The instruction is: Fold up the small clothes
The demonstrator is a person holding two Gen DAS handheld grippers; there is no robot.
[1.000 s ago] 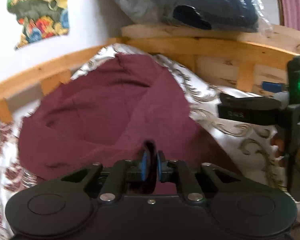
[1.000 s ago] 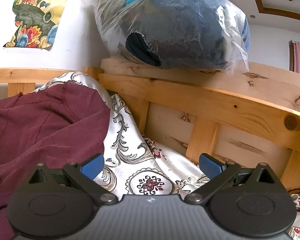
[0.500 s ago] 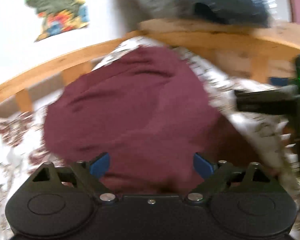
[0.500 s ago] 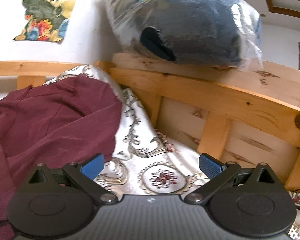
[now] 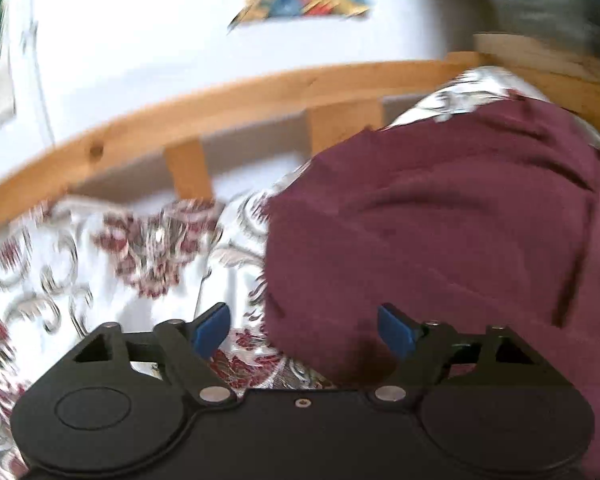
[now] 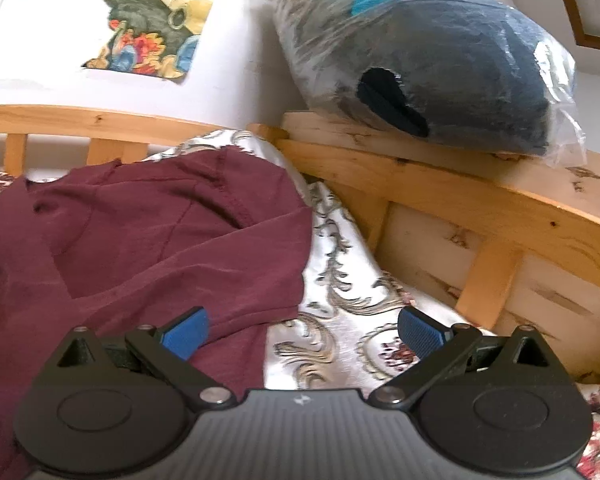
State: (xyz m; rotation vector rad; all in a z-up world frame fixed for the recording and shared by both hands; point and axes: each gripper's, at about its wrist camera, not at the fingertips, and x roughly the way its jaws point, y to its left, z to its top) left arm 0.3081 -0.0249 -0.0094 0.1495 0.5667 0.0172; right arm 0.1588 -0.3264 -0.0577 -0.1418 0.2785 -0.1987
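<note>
A maroon garment (image 5: 440, 232) lies rumpled and partly folded on the patterned bedspread (image 5: 100, 264). It also shows in the right wrist view (image 6: 148, 248), left of centre. My left gripper (image 5: 304, 330) is open and empty over the garment's near left edge. My right gripper (image 6: 302, 330) is open and empty over the garment's right hem, where cloth meets the bedspread (image 6: 352, 304). The left wrist view is blurred by motion.
A wooden bed rail (image 5: 180, 96) curves along the far side, with the white wall and a colourful poster (image 6: 156, 20) behind it. A plastic-wrapped blue bundle (image 6: 428, 56) rests on the wooden headboard (image 6: 500, 216) at the right.
My left gripper let go of the maroon cloth, opened, and swung left. My right gripper stayed open and shifted left, so more of the garment is in its view.
</note>
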